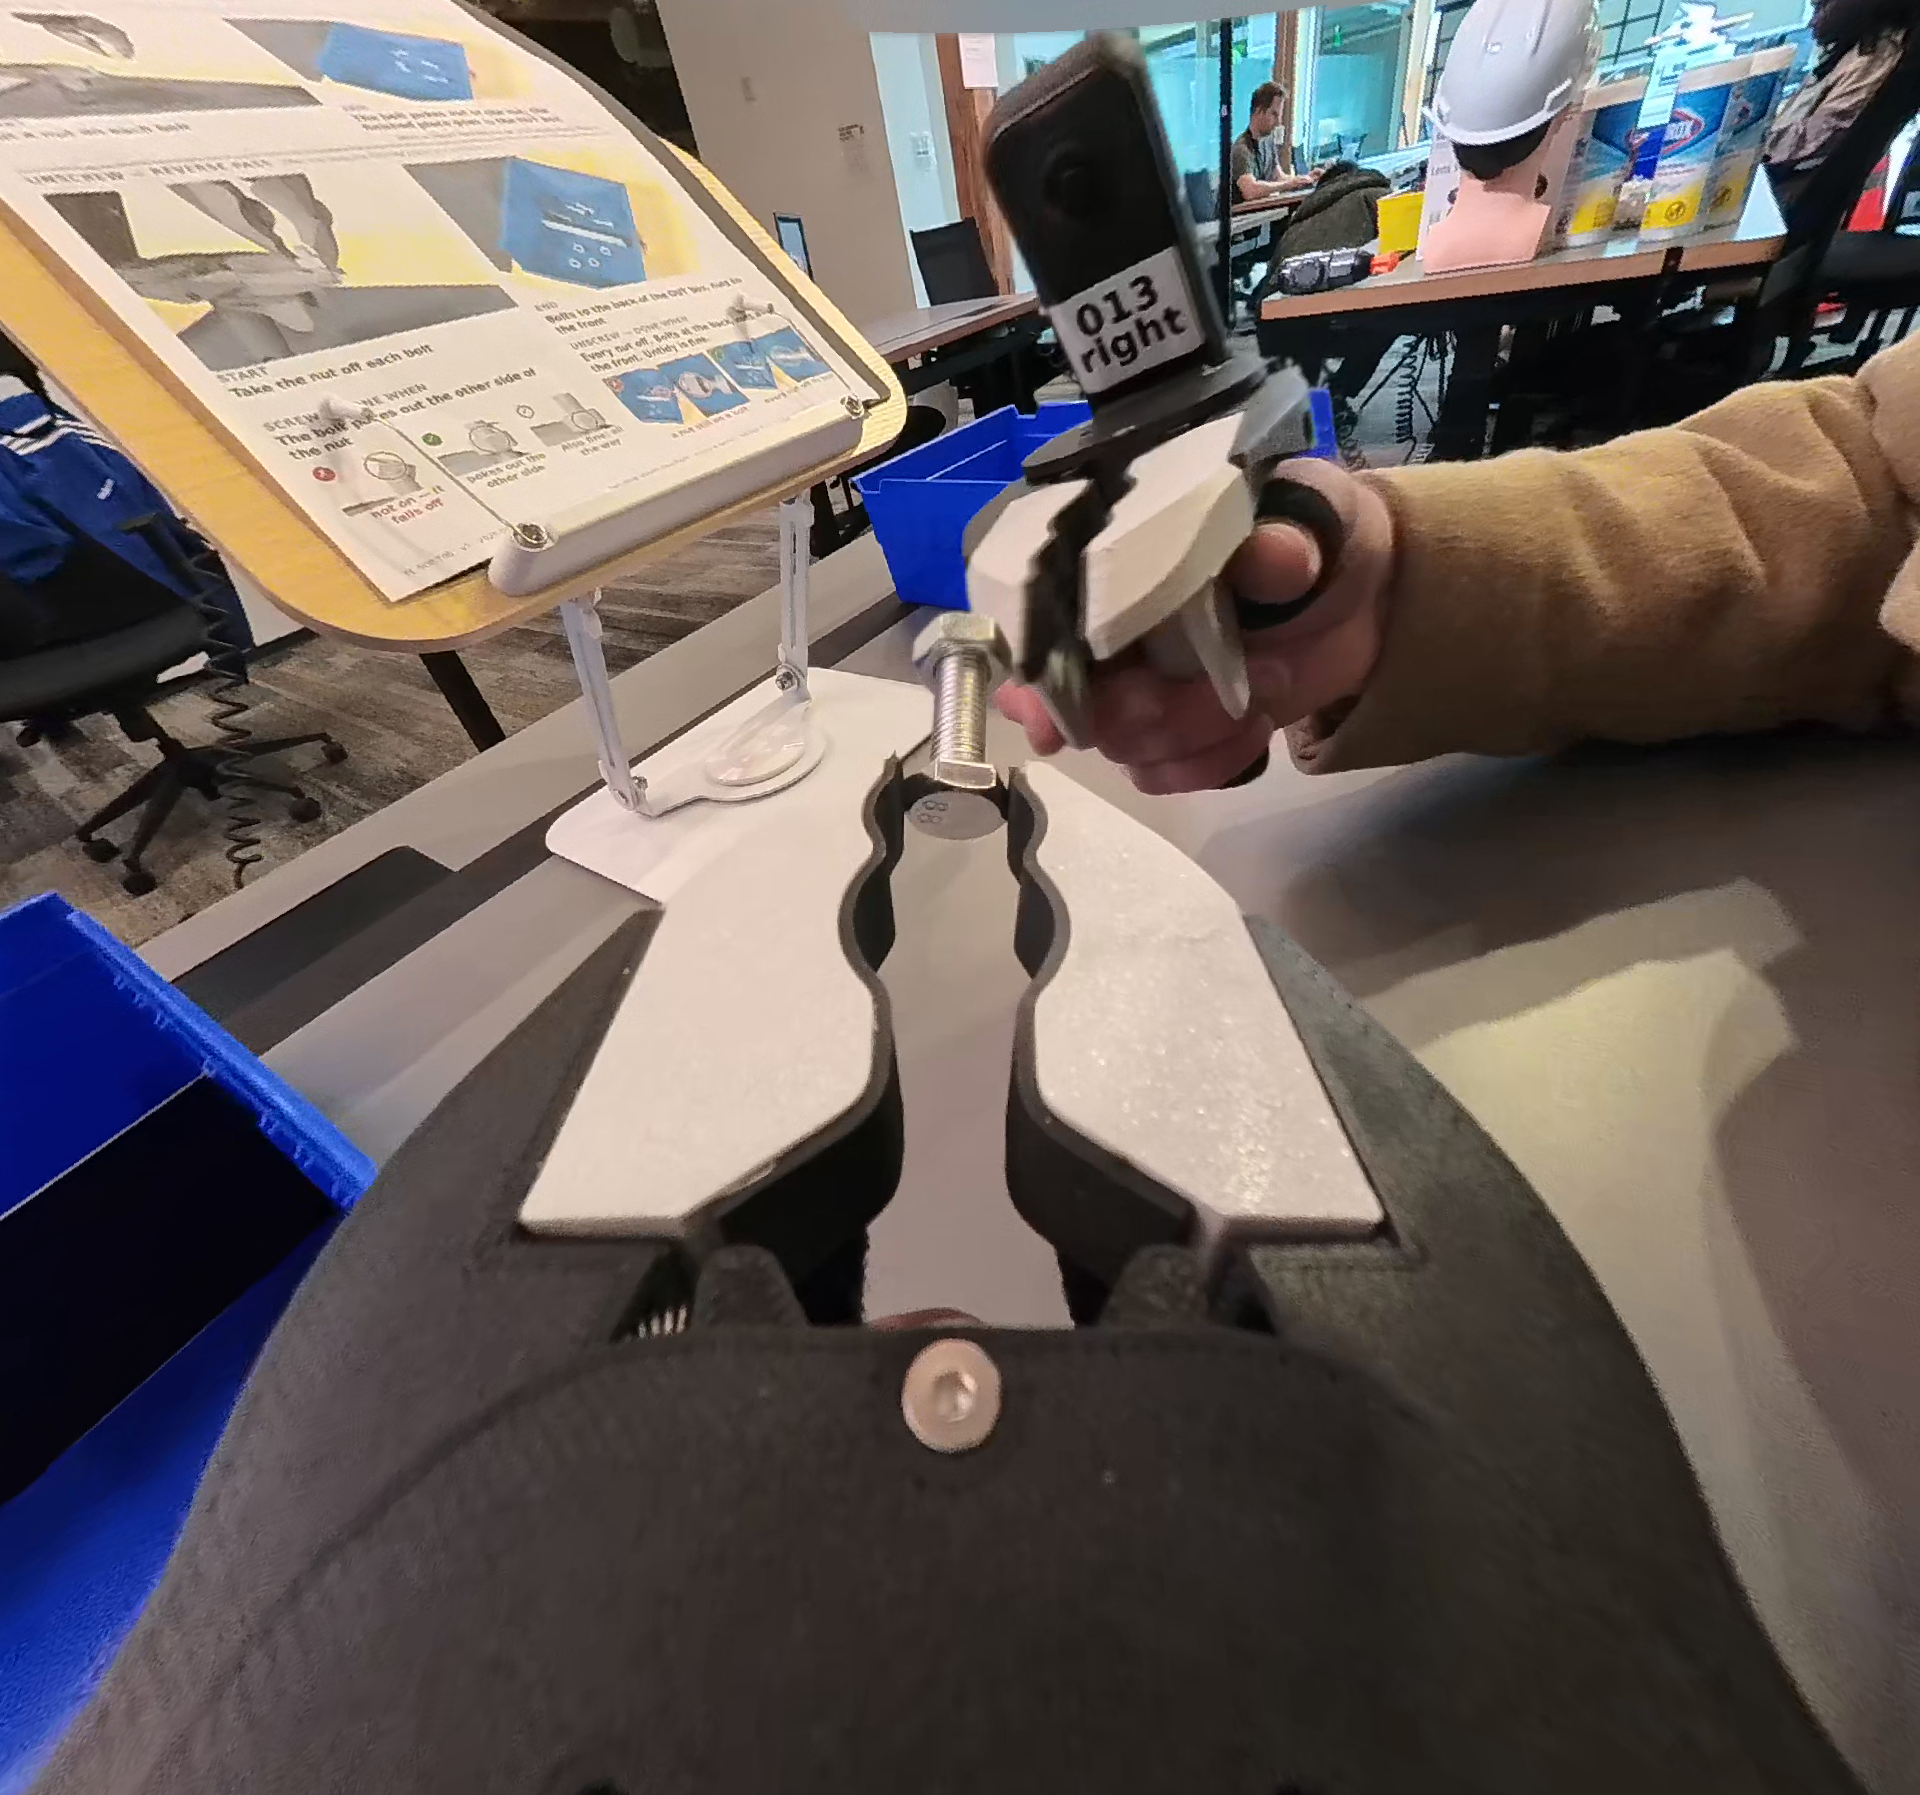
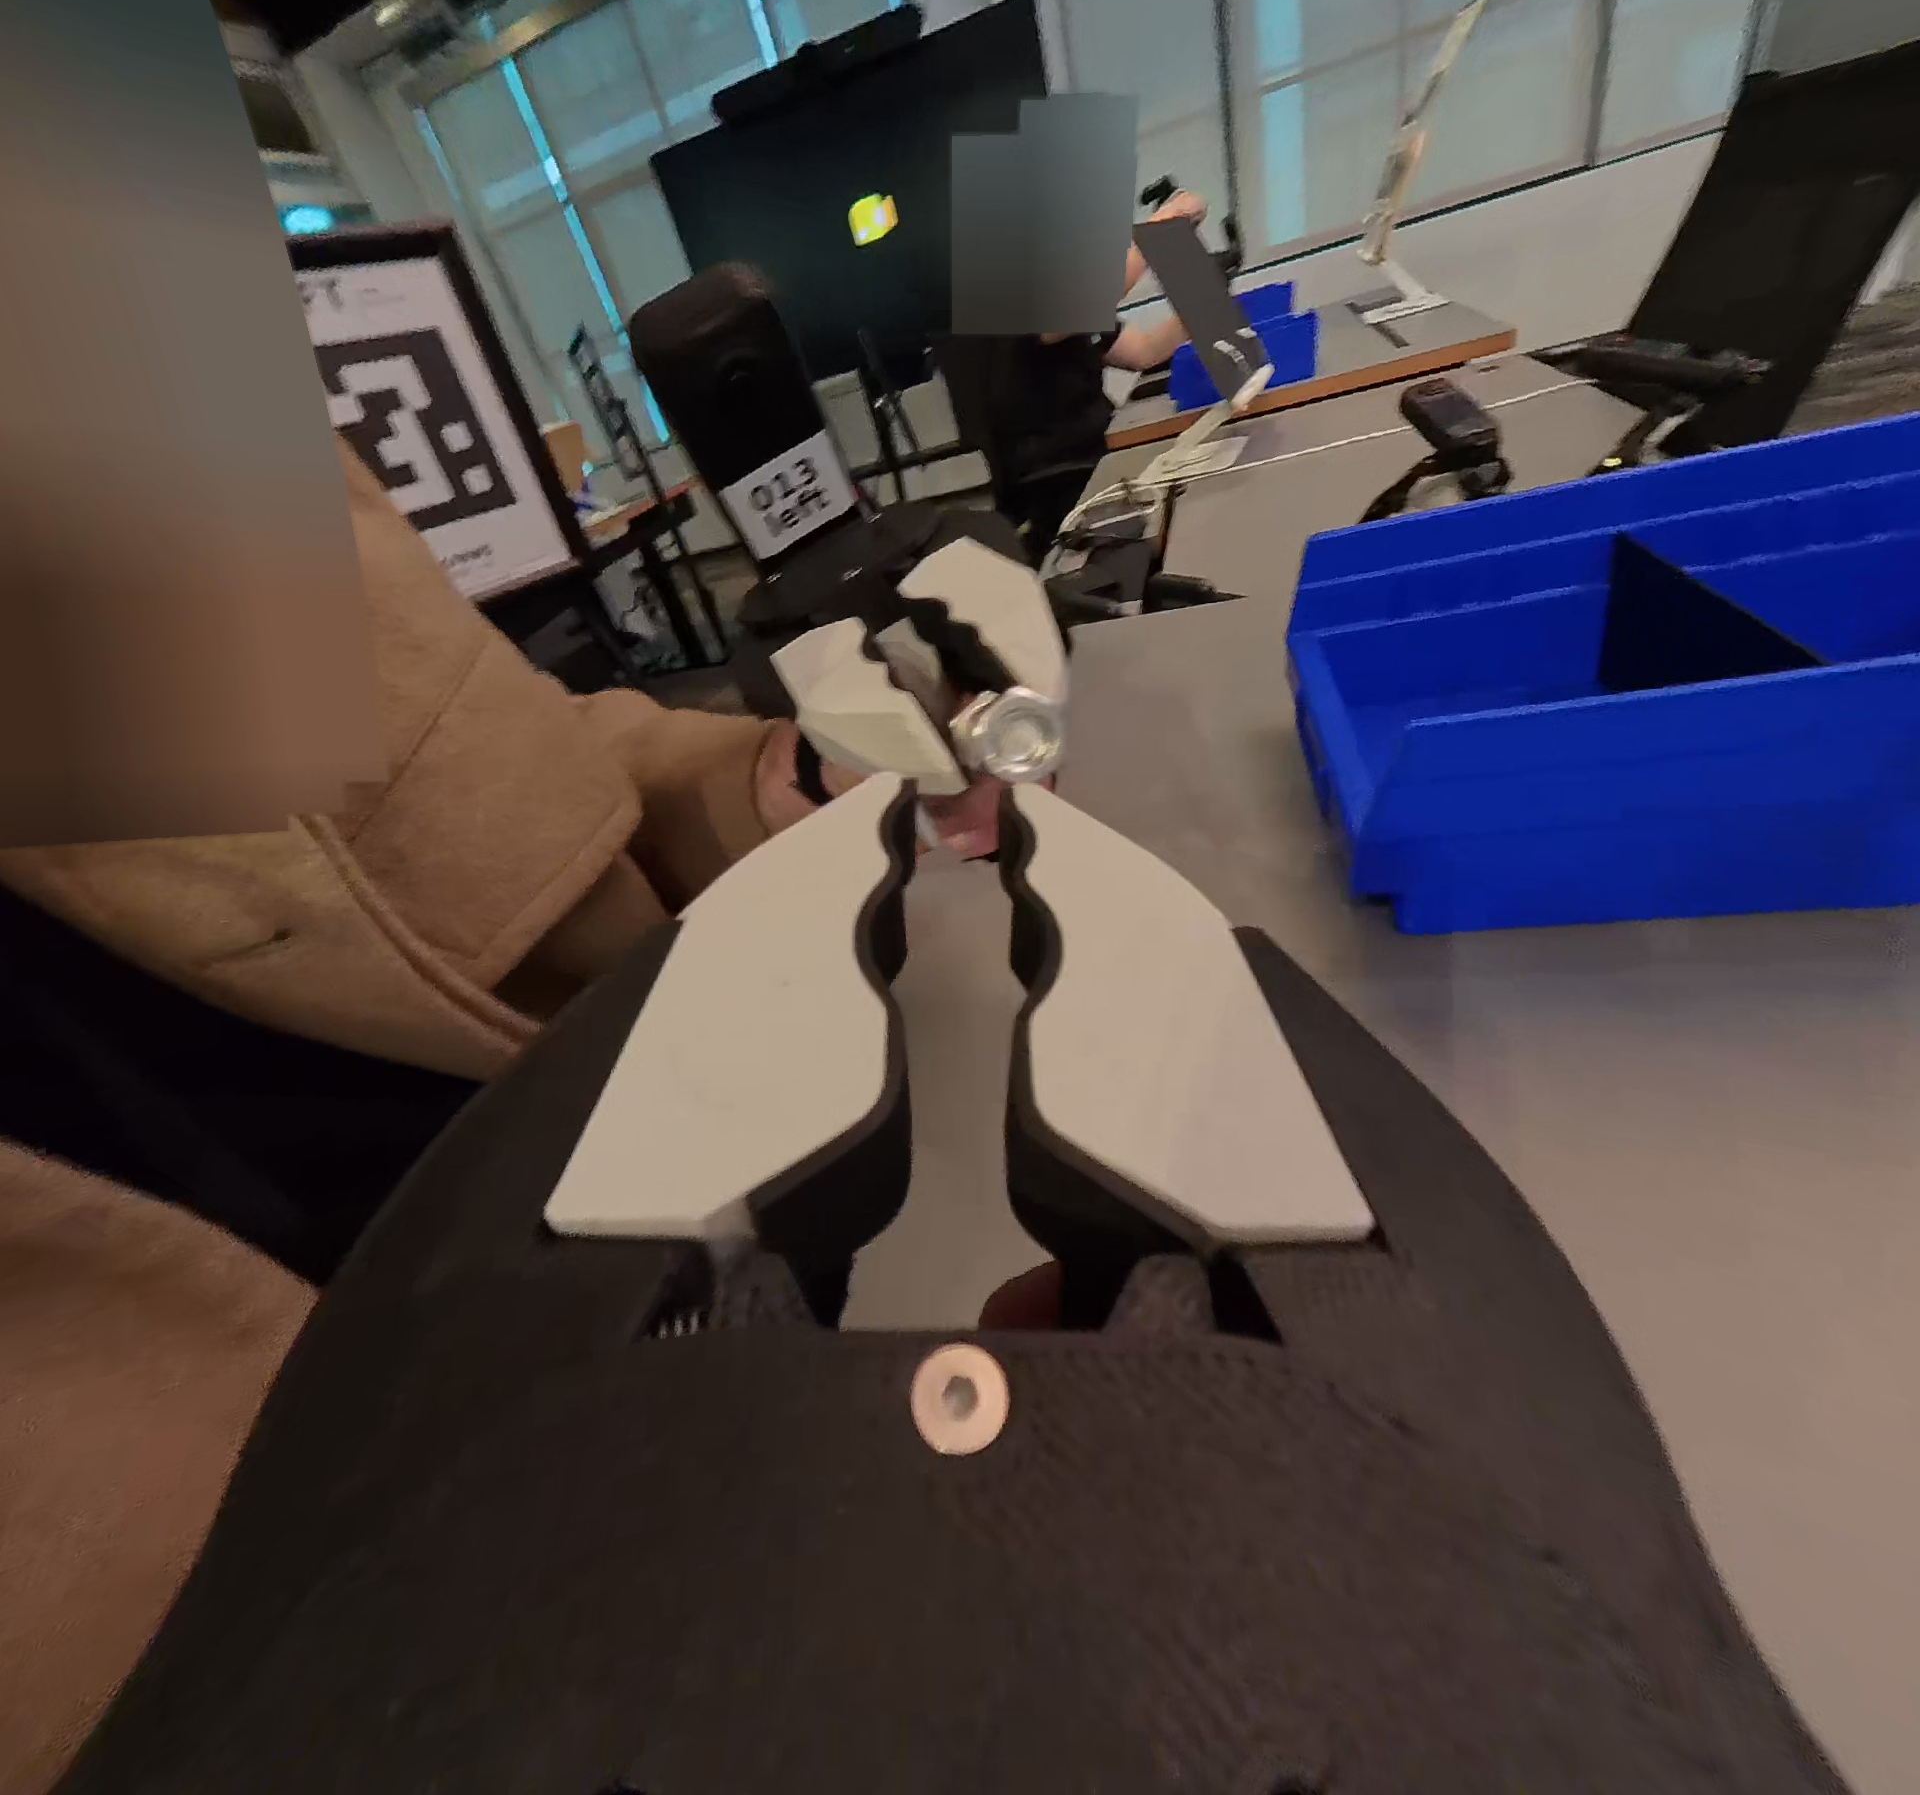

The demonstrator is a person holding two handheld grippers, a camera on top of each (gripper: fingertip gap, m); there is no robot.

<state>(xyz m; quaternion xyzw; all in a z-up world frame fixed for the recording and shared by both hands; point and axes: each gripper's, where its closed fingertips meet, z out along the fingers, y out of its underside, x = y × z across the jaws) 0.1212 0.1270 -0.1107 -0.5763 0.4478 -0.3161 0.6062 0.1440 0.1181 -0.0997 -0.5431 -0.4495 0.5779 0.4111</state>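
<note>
My left gripper is shut on the hex head of a steel bolt and holds it upright above the grey table. A nut sits at the top of the bolt's thread. My right gripper, held by a hand in a tan sleeve, hangs tips-down just right of the nut. In the right wrist view my right gripper has its jaws a little apart with nothing between them. The nut and bolt end sit just beyond its tips, in the left gripper.
A picture instruction board on a white stand rises at the left. One blue bin is by my left side. Another blue bin with a divider stands on the table to the right. Desks, chairs and people are farther back. The tips of both grippers are at nearly the same place.
</note>
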